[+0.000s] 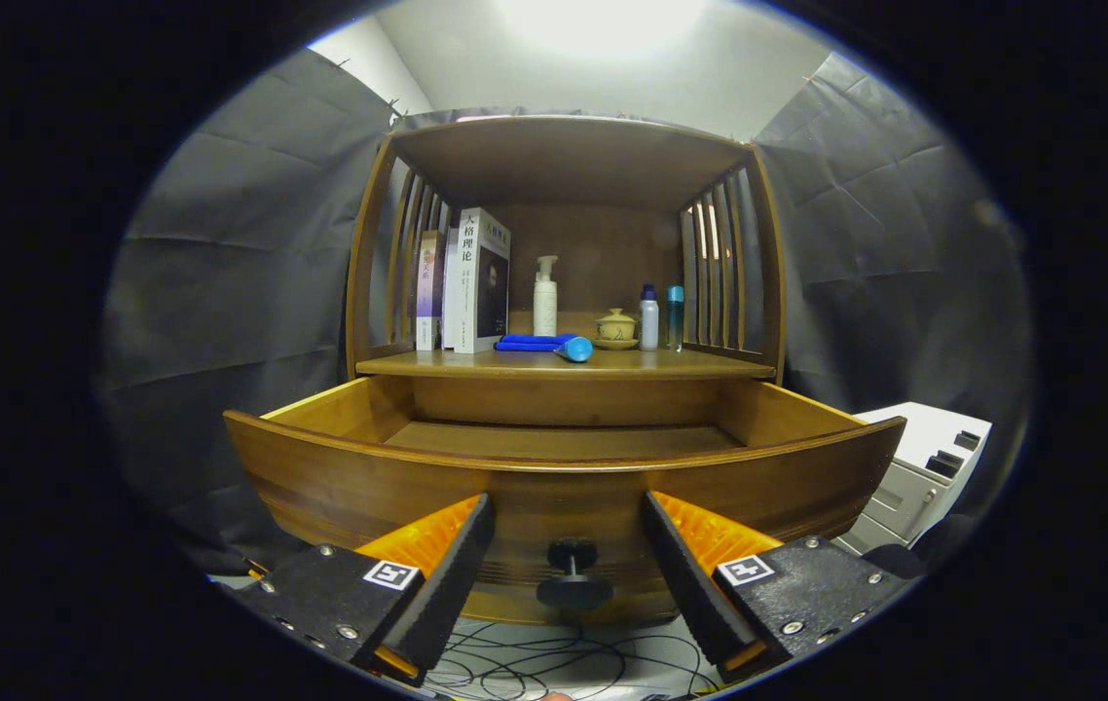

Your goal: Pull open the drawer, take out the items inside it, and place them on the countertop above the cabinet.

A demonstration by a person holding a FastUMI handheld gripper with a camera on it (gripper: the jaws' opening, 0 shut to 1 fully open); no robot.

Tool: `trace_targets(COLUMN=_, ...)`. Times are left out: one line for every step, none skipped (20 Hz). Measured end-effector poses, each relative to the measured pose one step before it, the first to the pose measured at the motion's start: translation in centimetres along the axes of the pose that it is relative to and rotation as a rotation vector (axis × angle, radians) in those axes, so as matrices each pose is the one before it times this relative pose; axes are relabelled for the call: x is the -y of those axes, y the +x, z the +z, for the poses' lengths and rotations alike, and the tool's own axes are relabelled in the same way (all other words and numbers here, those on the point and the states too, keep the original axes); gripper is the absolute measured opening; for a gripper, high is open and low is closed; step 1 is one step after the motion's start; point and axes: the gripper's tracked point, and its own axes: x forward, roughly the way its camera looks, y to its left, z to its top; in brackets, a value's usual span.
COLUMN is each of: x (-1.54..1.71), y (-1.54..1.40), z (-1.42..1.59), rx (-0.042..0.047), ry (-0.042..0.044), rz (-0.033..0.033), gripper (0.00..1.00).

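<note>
— Hanging wide apart, are the fingers of the gripper (569, 574) holding anything?
— Nothing; they flank the drawer knob (572, 574) without touching it.
— And the drawer (554, 487)?
— Pulled open just beyond them, floor bare where visible.
— On the countertop (564, 364) farther ahead?
— Two books (476, 280), one pump bottle (545, 297), two small bottles (659, 317), one lidded cup (616, 327), one blue cloth (530, 342), one blue tube (574, 349).

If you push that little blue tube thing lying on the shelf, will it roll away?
Probably, yes. The blue tube lies on its side on the countertop and looks round, so a nudge would likely roll it. It rests against the folded blue cloth, which may stop it that way. The open gripper is far from it.
</note>
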Motion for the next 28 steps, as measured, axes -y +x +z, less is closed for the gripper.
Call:
trace_targets(x=-0.064, y=0.321, z=0.065, rx=-0.00624, ry=0.00848, rz=0.00535, gripper=0.95)
trace_targets(x=-0.157, y=0.484, z=-0.074, rx=-0.00909, ry=0.01082, rz=0.00686, gripper=0.95)
trace_targets(x=-0.25, y=-0.12, z=-0.311, rx=-0.00551, ry=0.00051, rz=0.00136, gripper=0.95)
trace_targets(x=0.055, y=0.595, z=0.16, rx=0.00121, ry=-0.00718, rz=0.00148, gripper=0.95)
trace_targets(x=-0.016, y=0.563, z=0.115, rx=-0.00138, ry=-0.00349, rz=0.00032, gripper=0.95)
trace_targets(x=-0.006, y=0.632, z=0.114, rx=0.00227, ry=-0.00344, rz=-0.00105, gripper=0.96)
trace_targets(x=-0.01, y=0.562, z=0.175, rx=0.00066, ry=0.00333, rz=-0.00088, gripper=0.96)
trace_targets(x=-0.116, y=0.568, z=0.414, rx=0.01132, ry=0.01086, rz=0.00138, gripper=0.96)
trace_targets(x=-0.145, y=0.488, z=0.385, rx=0.00816, ry=0.00923, rz=-0.00039, gripper=0.96)
trace_targets(x=-0.095, y=0.679, z=-0.551, rx=-0.02188, ry=-0.0016, rz=-0.0041, gripper=0.96)
trace_targets(x=-0.11, y=0.402, z=0.362, rx=0.00473, ry=-0.00279, rz=-0.0054, gripper=0.96)
trace_targets(x=-0.106, y=0.696, z=-0.358, rx=-0.00516, ry=-0.00742, rz=-0.00413, gripper=0.96)
trace_targets(x=-0.002, y=0.516, z=0.21, rx=-0.00279, ry=-0.01179, rz=-0.00652, gripper=0.96)
trace_targets(x=-0.03, y=0.727, z=0.001, rx=0.00345, ry=-0.01237, rz=0.00027, gripper=0.96)
trace_targets(x=0.01, y=0.453, z=-0.084, rx=-0.00212, ry=-0.00785, rz=0.00109, gripper=0.96)
trace_targets(x=0.002, y=0.503, z=0.144, rx=0.00569, ry=-0.00358, rz=-0.00082, gripper=0.96)
trace_targets(x=-0.031, y=0.466, z=0.031, rx=0.00114, ry=0.00057, rz=-0.00052, gripper=0.96)
trace_targets(x=-0.001, y=0.794, z=0.013, rx=0.00232, ry=-0.00017, rz=-0.00059, gripper=0.96)
trace_targets(x=-0.054, y=0.573, z=0.022, rx=0.00088, ry=-0.00207, rz=-0.00006, gripper=0.96)
trace_targets(x=0.045, y=0.554, z=0.072, rx=0.00042, ry=-0.00246, rz=0.00074, gripper=0.96)
trace_targets(x=-0.004, y=0.679, z=0.023, rx=-0.00089, ry=-0.00064, rz=0.00105, gripper=0.96)
trace_targets(x=0.032, y=0.824, z=0.073, rx=0.00139, ry=-0.00096, rz=0.00082, gripper=0.96)
trace_targets(x=0.014, y=0.857, z=0.047, rx=0.00199, ry=-0.00303, rz=-0.00064, gripper=0.96)
trace_targets(x=-0.001, y=0.822, z=-0.025, rx=0.00136, ry=-0.00874, rz=-0.00007, gripper=0.96)
trace_targets(x=0.003, y=0.788, z=0.072, rx=0.00215, ry=-0.01046, rz=-0.00077, gripper=0.96)
trace_targets(x=-0.001, y=0.884, z=-0.017, rx=-0.00017, ry=-0.01172, rz=-0.00212, gripper=0.96)
trace_targets(x=0.061, y=0.726, z=0.005, rx=-0.00615, ry=-0.02126, rz=-0.00149, gripper=0.96)
trace_targets(x=0.115, y=0.732, z=-0.112, rx=-0.00378, ry=-0.02616, rz=-0.00195, gripper=0.96)
